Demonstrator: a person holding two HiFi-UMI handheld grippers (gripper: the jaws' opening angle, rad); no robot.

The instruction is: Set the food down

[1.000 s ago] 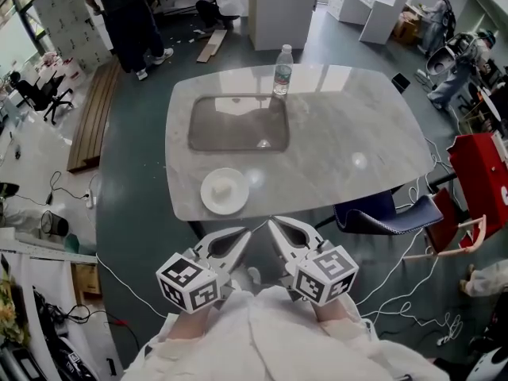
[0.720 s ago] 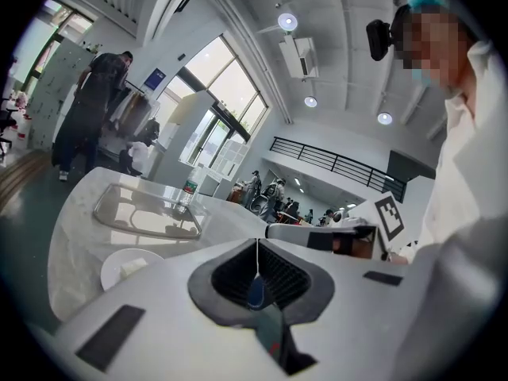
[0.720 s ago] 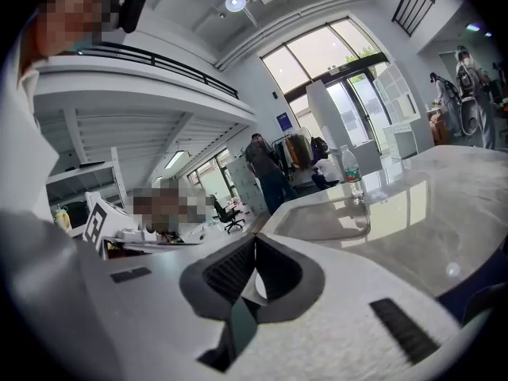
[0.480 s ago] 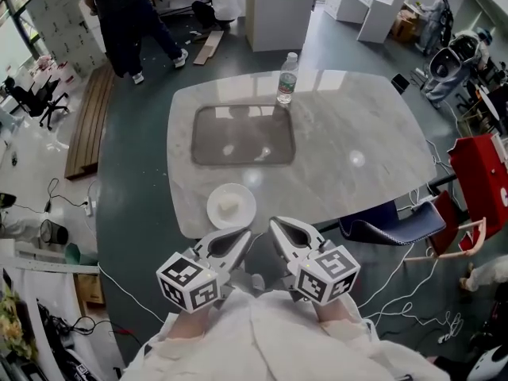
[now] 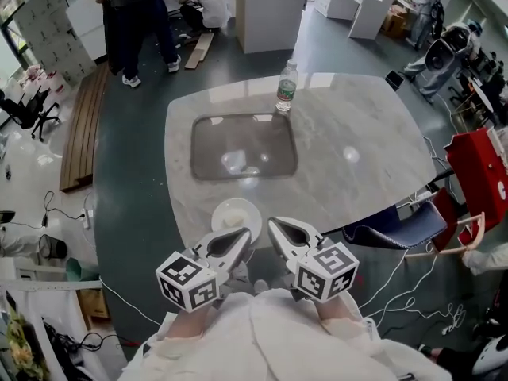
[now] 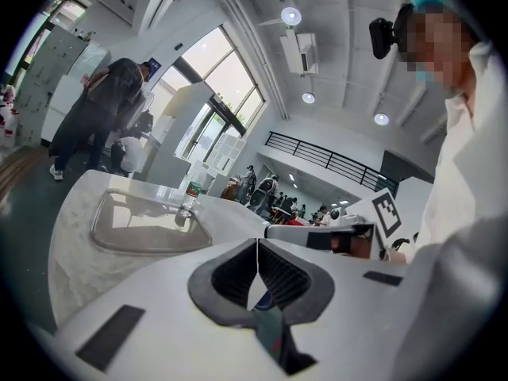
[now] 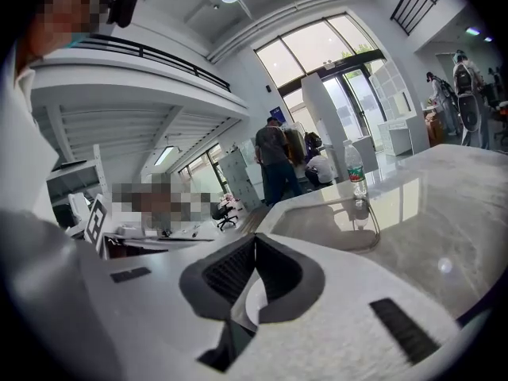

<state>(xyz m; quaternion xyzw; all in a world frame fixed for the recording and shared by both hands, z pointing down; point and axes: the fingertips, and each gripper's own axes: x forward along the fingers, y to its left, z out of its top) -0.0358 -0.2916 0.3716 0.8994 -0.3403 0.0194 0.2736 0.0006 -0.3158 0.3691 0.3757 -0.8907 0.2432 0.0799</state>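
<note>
A white plate [image 5: 236, 213] with a small pale lump of food [image 5: 229, 221] sits on the marble table [image 5: 349, 173], close to its near edge. My left gripper [image 5: 246, 234] is shut and empty, its tips just over the plate's near rim. My right gripper [image 5: 272, 225] is also shut and empty, a little to the right of the plate. In the left gripper view the jaws [image 6: 256, 244] meet in a thin line. In the right gripper view the jaws [image 7: 255, 239] meet too, and a patch of the plate [image 7: 252, 298] shows below them.
A grey recessed basin [image 5: 242, 145] lies in the table's middle, with a water bottle [image 5: 286, 86] standing behind it. A blue chair [image 5: 389, 230] and a red frame [image 5: 480, 173] stand to the right. Cables lie on the floor. A person [image 5: 135, 22] stands at the far left.
The table and plate have come nearer in the head view, and the plate now lies right at my left gripper's tips. Both grippers stay shut and keep their place side by side.
</note>
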